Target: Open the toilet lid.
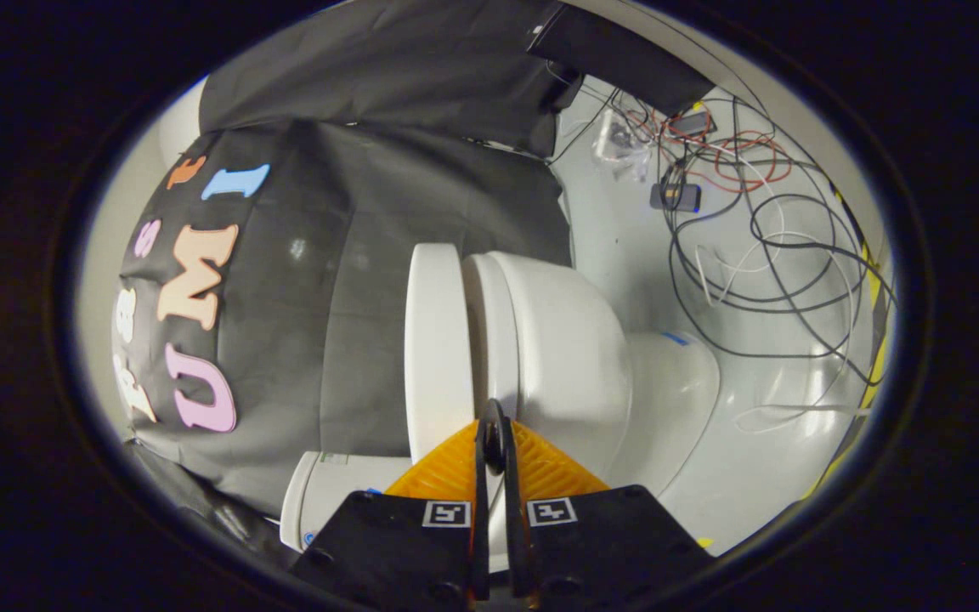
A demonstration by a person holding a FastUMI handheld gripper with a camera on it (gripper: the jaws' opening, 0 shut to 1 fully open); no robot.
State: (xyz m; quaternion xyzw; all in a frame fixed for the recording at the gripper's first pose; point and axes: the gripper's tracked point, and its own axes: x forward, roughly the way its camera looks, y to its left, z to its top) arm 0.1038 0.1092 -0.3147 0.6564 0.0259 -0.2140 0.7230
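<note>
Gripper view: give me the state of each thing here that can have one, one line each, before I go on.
toilet lid: parted from the seat by a gap, partly open.
toilet seat: down on the bowl rim.
toilet bowl: inside hidden, cannot tell contents.
gripper: fingers closed together, tips at the gap between lid and seat, gripping nothing.
cables: loose and tangled on the floor beyond the toilet.

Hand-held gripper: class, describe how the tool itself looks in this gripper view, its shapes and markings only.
The hand-held gripper has two thin, flat fingers standing edge-on and tapering to a rounded tip. Each rises from a broad black angular block bearing a small square black-and-white marker. Ribbed, wedge-shaped panels flank the fingers.
</note>
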